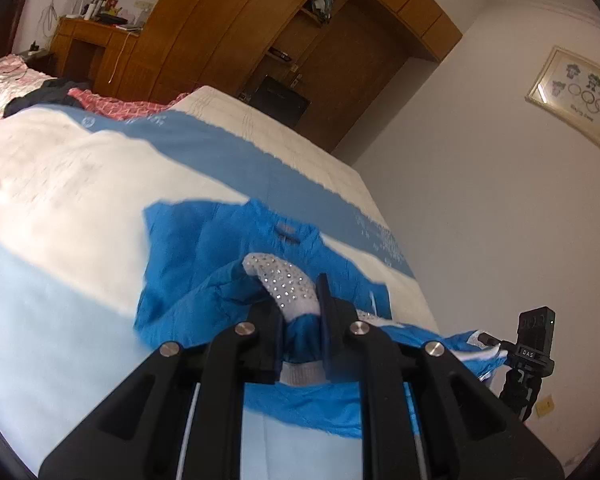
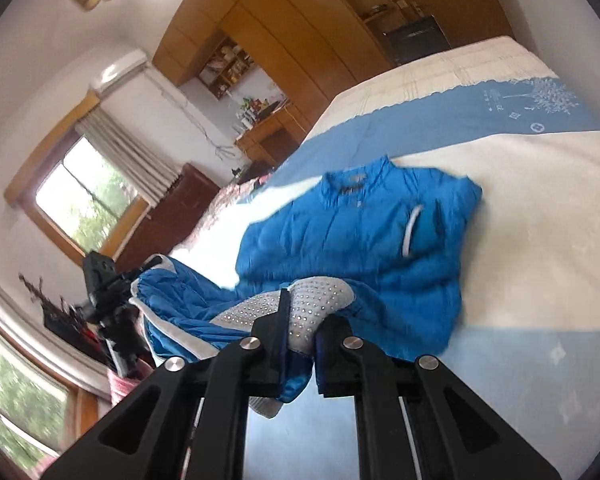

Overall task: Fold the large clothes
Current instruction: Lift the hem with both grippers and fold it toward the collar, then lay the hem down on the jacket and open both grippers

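The left view shows a framed picture (image 1: 576,100) on the white wall, off to the right of the left gripper (image 1: 300,312). The right view does not show it. The left view also shows pink bedding (image 1: 4,80) and a dark heap of cloth (image 1: 48,94), far ahead and to the left.

The right view shows a window (image 2: 84,196) with a curtain (image 2: 136,152), an air conditioner (image 2: 120,68) high on the wall, and a brown headboard (image 2: 168,216). These are all to the left of the right gripper (image 2: 300,328). The left view shows none of them.

Both views show the big brown wardrobe (image 1: 236,28) far ahead, the desk (image 1: 88,40), and the bed (image 1: 60,184) with its white and blue cover.

The blue jacket (image 2: 360,232) lies on the bed just ahead of both grippers. Its collar points away from them. In the right view a white stripe curves on its right side. The near edge of the jacket is lifted up off the bed.

The left gripper is almost closed. Its two fingers (image 1: 324,300) pinch a grey cuff (image 1: 288,284) with shiny dots, and blue cloth is bunched between them.

The right gripper is almost closed too. Its fingers (image 2: 282,320) squeeze a grey dotted patch (image 2: 312,300) of the jacket, and a blue fold hangs down between them.

A small black camera on a stand (image 1: 534,344) sits just to the right of the left gripper. In the right view the same kind of stand (image 2: 104,292) is to the left, touching a loose part of the jacket.
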